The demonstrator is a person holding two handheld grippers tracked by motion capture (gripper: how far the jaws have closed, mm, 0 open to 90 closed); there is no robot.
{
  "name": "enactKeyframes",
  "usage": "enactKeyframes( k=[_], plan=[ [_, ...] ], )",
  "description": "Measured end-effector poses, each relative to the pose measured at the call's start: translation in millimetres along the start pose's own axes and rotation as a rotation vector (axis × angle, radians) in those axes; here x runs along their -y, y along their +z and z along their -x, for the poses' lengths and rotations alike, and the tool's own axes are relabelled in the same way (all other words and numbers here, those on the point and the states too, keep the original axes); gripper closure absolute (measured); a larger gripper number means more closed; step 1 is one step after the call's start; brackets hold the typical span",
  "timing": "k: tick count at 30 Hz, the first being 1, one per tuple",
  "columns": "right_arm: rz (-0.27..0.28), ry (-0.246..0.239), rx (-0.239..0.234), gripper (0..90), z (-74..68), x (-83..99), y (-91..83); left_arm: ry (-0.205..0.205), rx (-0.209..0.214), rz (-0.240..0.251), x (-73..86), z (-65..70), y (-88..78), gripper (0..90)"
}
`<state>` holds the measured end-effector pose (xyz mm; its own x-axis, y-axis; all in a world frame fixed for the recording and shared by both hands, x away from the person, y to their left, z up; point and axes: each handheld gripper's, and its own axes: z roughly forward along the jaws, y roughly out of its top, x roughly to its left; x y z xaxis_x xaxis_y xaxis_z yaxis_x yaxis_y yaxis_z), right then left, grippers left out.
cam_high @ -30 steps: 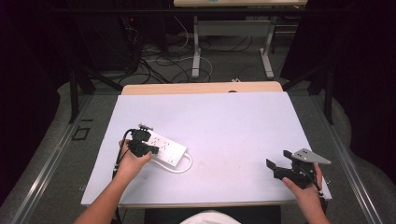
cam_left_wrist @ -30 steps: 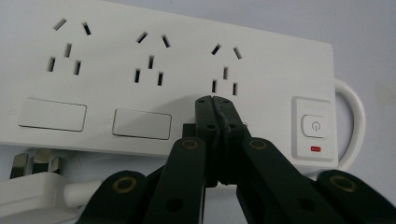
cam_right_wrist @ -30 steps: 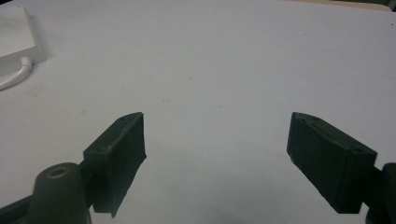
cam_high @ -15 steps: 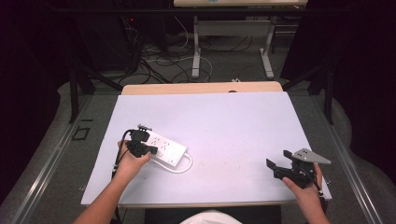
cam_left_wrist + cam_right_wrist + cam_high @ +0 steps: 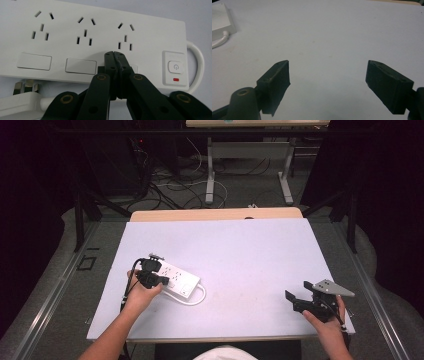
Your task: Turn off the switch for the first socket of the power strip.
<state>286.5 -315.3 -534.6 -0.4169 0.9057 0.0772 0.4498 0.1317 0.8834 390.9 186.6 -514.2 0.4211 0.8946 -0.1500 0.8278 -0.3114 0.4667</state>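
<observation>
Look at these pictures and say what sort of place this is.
Probably a lab or workshop bench set up for recording. A pale lilac mat-covered table stands among dark curtains, loose cables trail over the grey floor behind it, and a white three-socket power strip lies on the table.

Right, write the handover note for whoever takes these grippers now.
Left hand-held gripper: jaws shut, tips on the white power strip, at the small switch under its third socket group.
Right hand-held gripper: open, holding nothing, over bare table at the near right.
Power strip lies at the near left; its plug lies loose beside it, and the red lamp under the main button shows.
Done: tips placed on the switch. Left: whether that switch has been pressed cannot be told; check it.
</observation>
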Motion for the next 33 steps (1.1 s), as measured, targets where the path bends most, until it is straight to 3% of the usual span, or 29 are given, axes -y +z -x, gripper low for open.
enactKeyframes(
  k=[7,14,18,33],
  plan=[
    [0.0,0.0,-0.006,18.6,-0.3,0.2,1.2,-0.009,-0.009,0.002,-0.1,2.7,0.4,90.0],
    [0.008,0.003,-0.008,18.5,-0.2,0.5,1.7,0.013,-0.019,-0.01,-1.0,2.3,-0.9,90.0],
    [0.01,0.004,-0.005,18.6,-0.6,0.6,2.2,0.001,-0.022,0.006,-1.0,2.6,-1.6,90.0],
    [0.011,0.008,-0.004,18.5,-0.6,0.6,2.2,0.023,-0.016,0.046,-5.2,4.4,-10.4,87.9]
  ],
)
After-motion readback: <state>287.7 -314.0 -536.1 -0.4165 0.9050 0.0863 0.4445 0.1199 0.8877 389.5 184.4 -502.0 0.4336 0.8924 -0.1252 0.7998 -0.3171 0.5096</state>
